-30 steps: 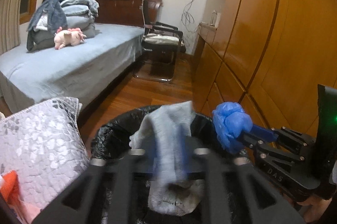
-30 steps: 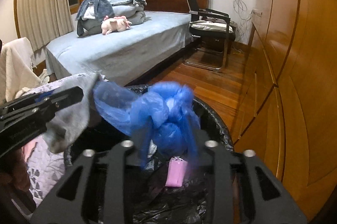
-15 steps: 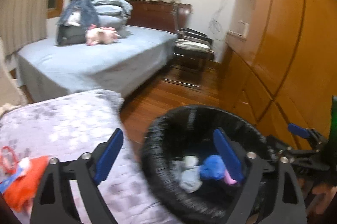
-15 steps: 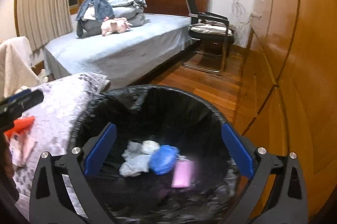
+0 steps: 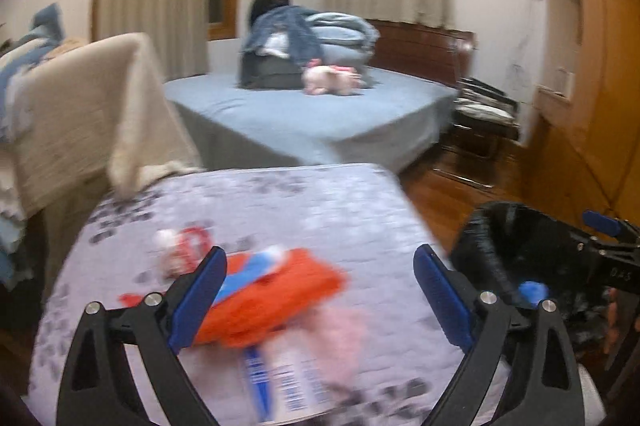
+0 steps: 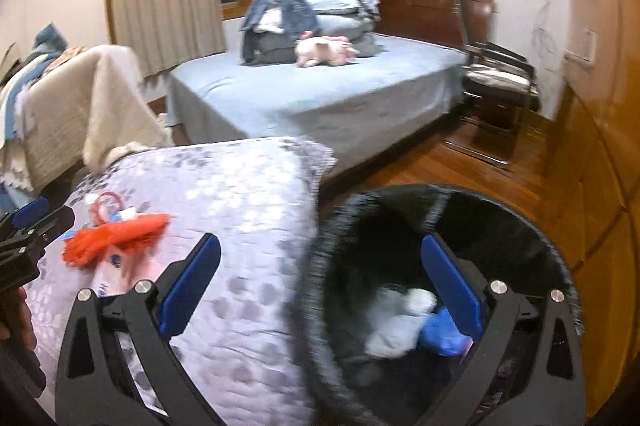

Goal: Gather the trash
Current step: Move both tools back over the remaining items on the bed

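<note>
**Bedroom, quilt-covered surface beside bin: both grippers empty**

Bedroom scene; frames motion-blurred. Black-lined trash bin [image 6: 448, 266] stands on the wood floor [image 6: 500, 178], just beside a grey patterned quilt [image 6: 224, 194]. Inside the bin: a pale grey cloth [image 6: 396, 326] and a blue bag [image 6: 440, 330], touching each other. On the quilt lies a heap of trash: an orange wrapper [image 5: 276, 294], a white packet with blue print [image 5: 284, 378] and something pink, too blurred to identify.

Left gripper [image 5: 316, 298]: jaws opening, spread wide above the orange wrapper, not touching it. Right gripper [image 6: 320, 286]: jaws spread wide over the bin's near rim, nothing between them.

Background: bed [image 6: 320, 98] with folded bedding and a pink plush toy [image 6: 324, 52].
</note>
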The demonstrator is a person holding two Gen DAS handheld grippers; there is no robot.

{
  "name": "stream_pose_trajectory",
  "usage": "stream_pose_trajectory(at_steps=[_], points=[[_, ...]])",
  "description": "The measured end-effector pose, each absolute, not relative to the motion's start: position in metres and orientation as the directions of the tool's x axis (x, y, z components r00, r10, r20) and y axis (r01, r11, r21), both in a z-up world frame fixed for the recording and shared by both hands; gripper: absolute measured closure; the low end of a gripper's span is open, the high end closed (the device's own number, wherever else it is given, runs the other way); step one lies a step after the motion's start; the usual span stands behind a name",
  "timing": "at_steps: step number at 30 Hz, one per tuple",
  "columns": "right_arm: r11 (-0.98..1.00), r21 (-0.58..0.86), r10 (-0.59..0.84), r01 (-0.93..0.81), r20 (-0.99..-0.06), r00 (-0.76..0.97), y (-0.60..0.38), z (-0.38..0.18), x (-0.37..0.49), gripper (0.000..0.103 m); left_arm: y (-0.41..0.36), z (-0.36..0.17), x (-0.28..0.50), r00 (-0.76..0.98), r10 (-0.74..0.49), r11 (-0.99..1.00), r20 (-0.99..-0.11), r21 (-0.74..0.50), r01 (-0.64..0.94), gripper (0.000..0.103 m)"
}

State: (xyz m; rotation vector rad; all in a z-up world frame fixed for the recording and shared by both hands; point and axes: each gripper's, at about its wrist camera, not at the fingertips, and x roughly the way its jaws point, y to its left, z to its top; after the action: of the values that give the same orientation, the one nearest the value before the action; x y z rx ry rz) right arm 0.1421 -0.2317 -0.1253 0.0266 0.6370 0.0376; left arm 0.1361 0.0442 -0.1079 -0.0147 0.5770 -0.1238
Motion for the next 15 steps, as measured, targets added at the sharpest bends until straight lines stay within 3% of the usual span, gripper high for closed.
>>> stream_pose_trajectory(at_steps=[7, 15], points=[[0.992, 0.017, 0.109, -0.123, -0.595, 0.796, -0.182, -0.131, 0.162, 0.005, 0.096, -0.126, 0.138, 0.821, -0.001, 0.999, -0.571, -0.036, -0.023, 0.012], [0.974, 0.035, 0.195, -0.222, -0.623, 0.757, -0.131, -0.147, 0.180, 0.005, 0.128, -0.153, 0.137, 0.793, 0.050, 0.995, -0.607, -0.038, -0.092, 0.016]])
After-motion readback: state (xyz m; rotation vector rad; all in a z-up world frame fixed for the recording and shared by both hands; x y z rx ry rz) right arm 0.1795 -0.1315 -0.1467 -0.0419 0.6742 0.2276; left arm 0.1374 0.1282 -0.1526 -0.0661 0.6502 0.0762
